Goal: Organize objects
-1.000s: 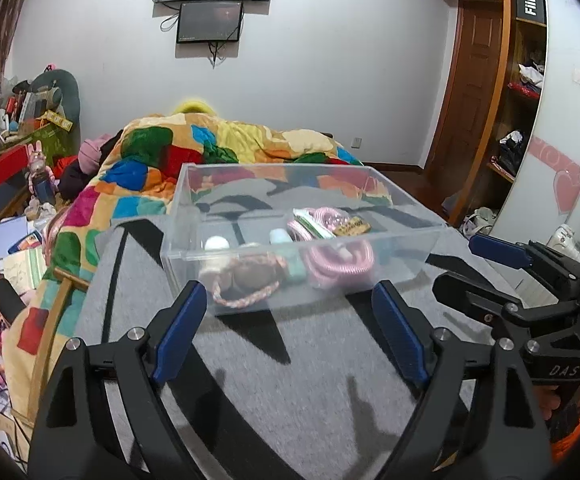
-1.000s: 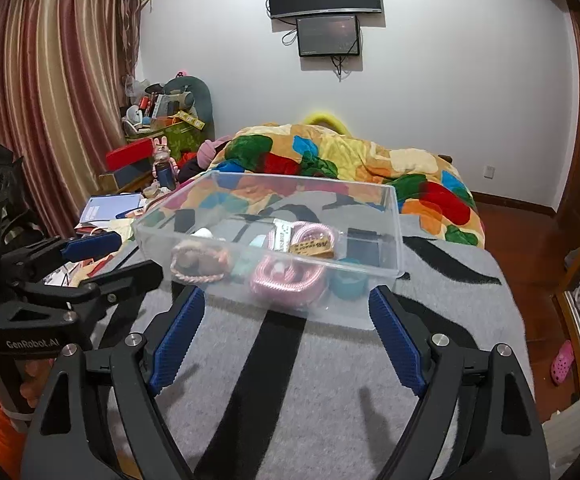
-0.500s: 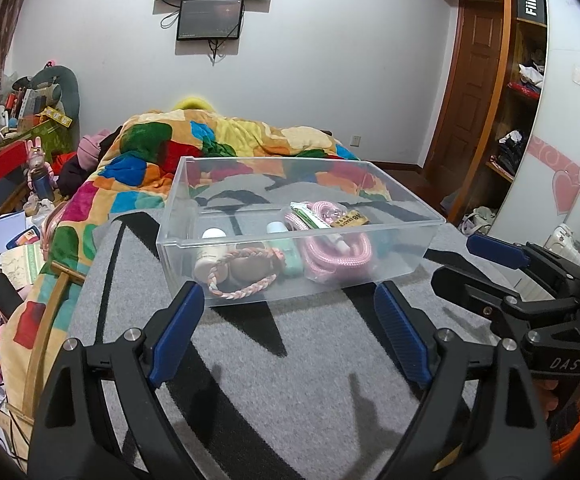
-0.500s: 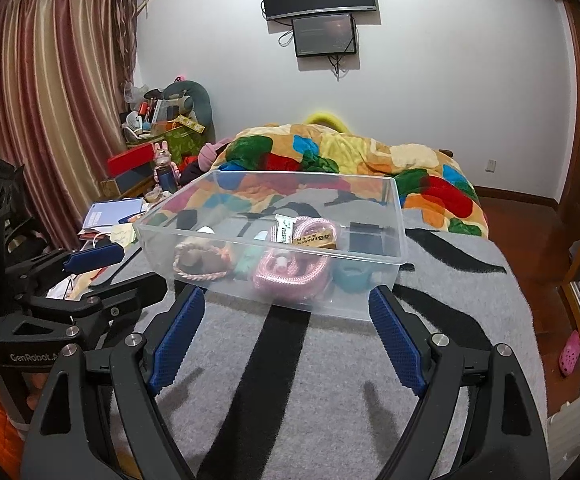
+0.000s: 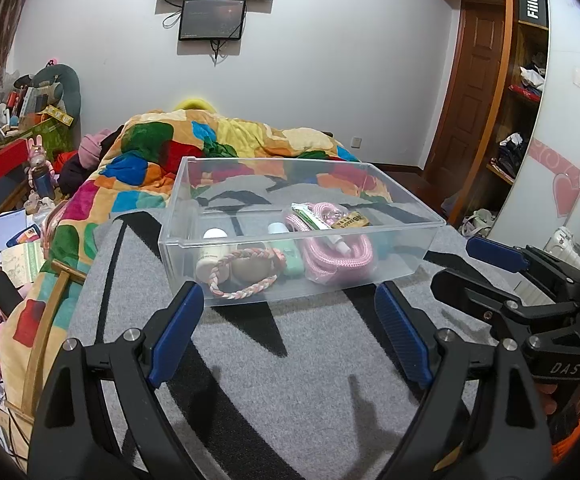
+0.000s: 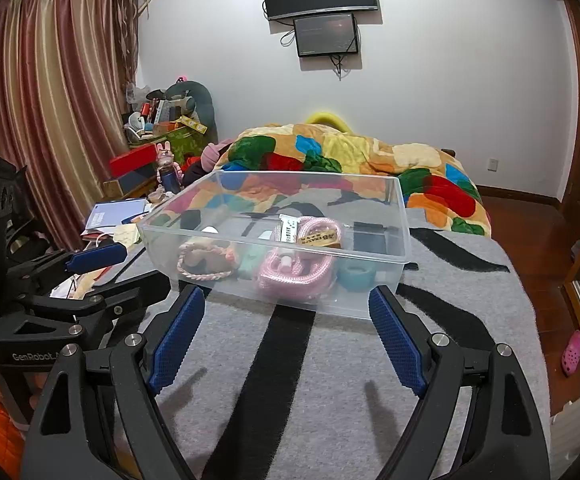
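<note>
Clear box (image 5: 301, 240) on the bed's grey blanket (image 5: 290, 360), long side lying crosswise, open top up. Inside: pink cord (image 5: 339, 258), braided bracelet (image 5: 246, 276). Left gripper (image 5: 290, 336) and right gripper (image 6: 286, 334) both with fingers spread wide, empty, just short of box.

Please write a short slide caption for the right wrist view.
Open right gripper faces a clear box of small items on a grey blanket.

A bedroom with a white wall. A grey blanket with black stripes (image 6: 329, 380) covers the near part of a bed; beyond it lies a rumpled patchwork quilt (image 6: 369, 160) in bright colours. Two dark screens (image 6: 321, 8) hang on the wall, the smaller just below the larger. Striped red and gold curtains (image 6: 42, 100) hang at the left beside a cluttered heap of belongings (image 6: 162, 132). A wooden door (image 5: 465, 100) and open shelves (image 5: 521, 92) stand at the right.
</note>
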Available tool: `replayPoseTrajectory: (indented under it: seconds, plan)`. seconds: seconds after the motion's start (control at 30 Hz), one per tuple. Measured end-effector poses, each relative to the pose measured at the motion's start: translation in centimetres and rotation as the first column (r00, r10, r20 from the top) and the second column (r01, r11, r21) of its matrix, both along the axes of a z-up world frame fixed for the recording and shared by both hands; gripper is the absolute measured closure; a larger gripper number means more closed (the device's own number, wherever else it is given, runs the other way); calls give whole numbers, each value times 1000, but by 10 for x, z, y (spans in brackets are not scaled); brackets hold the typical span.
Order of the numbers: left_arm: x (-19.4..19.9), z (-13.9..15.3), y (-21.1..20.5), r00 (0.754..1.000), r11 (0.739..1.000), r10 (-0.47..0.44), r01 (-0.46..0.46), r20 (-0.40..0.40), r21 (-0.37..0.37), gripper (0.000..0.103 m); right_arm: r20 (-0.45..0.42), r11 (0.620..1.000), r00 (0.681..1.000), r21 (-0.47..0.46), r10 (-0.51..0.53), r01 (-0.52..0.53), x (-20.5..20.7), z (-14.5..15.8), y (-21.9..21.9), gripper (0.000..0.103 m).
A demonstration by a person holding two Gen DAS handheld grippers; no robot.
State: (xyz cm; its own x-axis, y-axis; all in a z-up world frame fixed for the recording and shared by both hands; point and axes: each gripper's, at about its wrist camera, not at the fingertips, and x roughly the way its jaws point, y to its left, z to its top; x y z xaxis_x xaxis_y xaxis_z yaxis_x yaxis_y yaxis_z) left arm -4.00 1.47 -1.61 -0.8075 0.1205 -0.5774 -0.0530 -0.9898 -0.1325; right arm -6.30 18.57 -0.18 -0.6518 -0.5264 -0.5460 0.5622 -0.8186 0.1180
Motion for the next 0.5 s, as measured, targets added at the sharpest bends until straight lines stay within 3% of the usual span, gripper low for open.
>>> replayPoseTrajectory:
  seconds: [0.5]
  plan:
    - [1,1,6,1000,1000,-7,7,-5,-8,12,-1,1000,1000,-8,6,-6,3,2,0,21]
